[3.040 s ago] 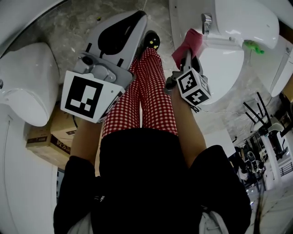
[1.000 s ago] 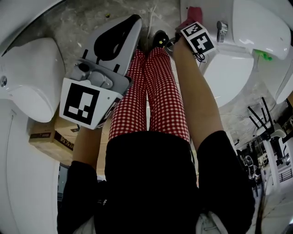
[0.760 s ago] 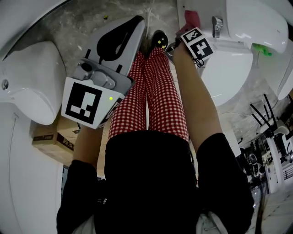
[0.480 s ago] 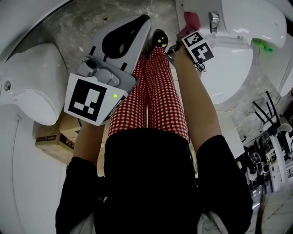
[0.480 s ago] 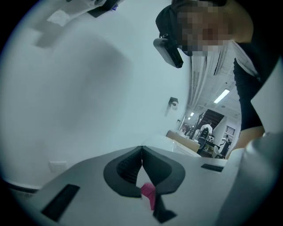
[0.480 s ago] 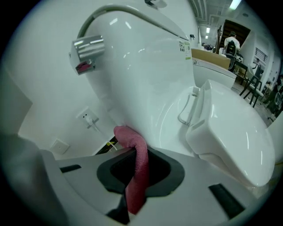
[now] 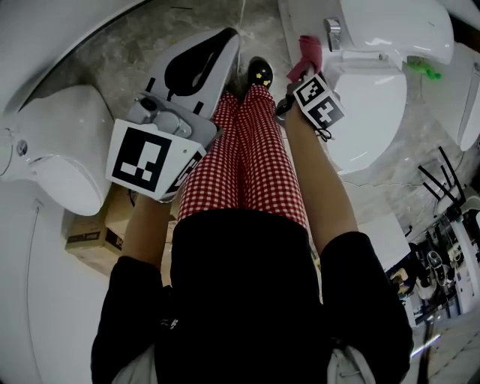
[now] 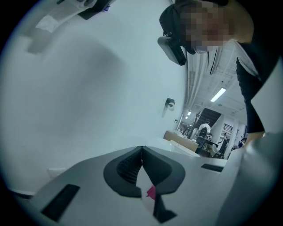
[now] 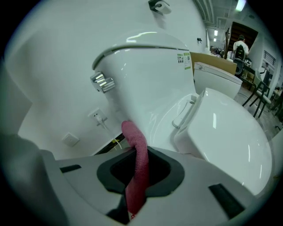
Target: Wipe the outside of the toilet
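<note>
The white toilet stands at the right in the head view, with its tank, chrome flush lever and closed lid. My right gripper is shut on a pink cloth, which lies against the tank's left side just below the lever. In the right gripper view the cloth rises from between the jaws of the right gripper toward the tank; the lever is up and to the left. My left gripper hangs over the floor, shut and empty; the left gripper faces a bare wall.
A second white toilet stands at the left, with a cardboard box beside it. The person's red checked trouser legs and a black shoe are between the grippers. A wall socket sits low behind the tank.
The right gripper carried the cloth up along the tank's side, then came back a little toward me. The left gripper stayed nearly where it was, still shut.
</note>
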Demonstrator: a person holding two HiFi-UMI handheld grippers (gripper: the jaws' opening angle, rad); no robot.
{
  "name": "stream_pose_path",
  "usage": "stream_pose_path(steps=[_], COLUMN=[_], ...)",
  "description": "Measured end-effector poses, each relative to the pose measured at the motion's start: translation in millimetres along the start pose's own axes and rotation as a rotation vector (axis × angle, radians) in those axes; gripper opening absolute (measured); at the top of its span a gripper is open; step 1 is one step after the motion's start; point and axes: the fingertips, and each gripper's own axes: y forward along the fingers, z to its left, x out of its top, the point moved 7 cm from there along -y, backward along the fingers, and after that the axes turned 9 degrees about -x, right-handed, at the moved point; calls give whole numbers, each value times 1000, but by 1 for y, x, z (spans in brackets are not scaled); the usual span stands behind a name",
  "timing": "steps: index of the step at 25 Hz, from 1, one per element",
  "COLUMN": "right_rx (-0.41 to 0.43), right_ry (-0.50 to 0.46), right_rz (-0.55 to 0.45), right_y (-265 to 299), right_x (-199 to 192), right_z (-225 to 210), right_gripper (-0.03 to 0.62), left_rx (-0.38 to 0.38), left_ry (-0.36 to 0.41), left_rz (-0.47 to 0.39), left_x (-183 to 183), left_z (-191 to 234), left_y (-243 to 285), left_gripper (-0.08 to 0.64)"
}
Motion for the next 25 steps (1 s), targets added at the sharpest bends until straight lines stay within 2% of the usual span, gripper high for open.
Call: stream_pose_path(steps=[4, 9, 13, 18, 23, 25], right_rx=[64, 156, 247, 319, 365, 387], right_ry=[-17, 39, 48, 1, -46, -77], right_rz=[-37, -69, -115, -177, -267, -325], right_y=[-24, -63, -98, -139, -178, -194], right_x=[6, 17, 26, 48, 73, 88], right_z=[0, -3, 0, 13, 24, 27], right_gripper=[55, 55, 55, 55, 55, 55], left_rx=[45, 47, 50, 14, -27, -26], left_ry=[23, 78, 117, 192, 273, 305], left_rz=[-20, -27, -47, -60, 13, 13], left_x=[13, 35, 55, 86, 110, 122], left_z=[8, 4, 1, -12, -20, -24], left_y=[-9, -11, -13, -11, -16, -20], left_gripper=[9, 9, 9, 9, 9, 9])
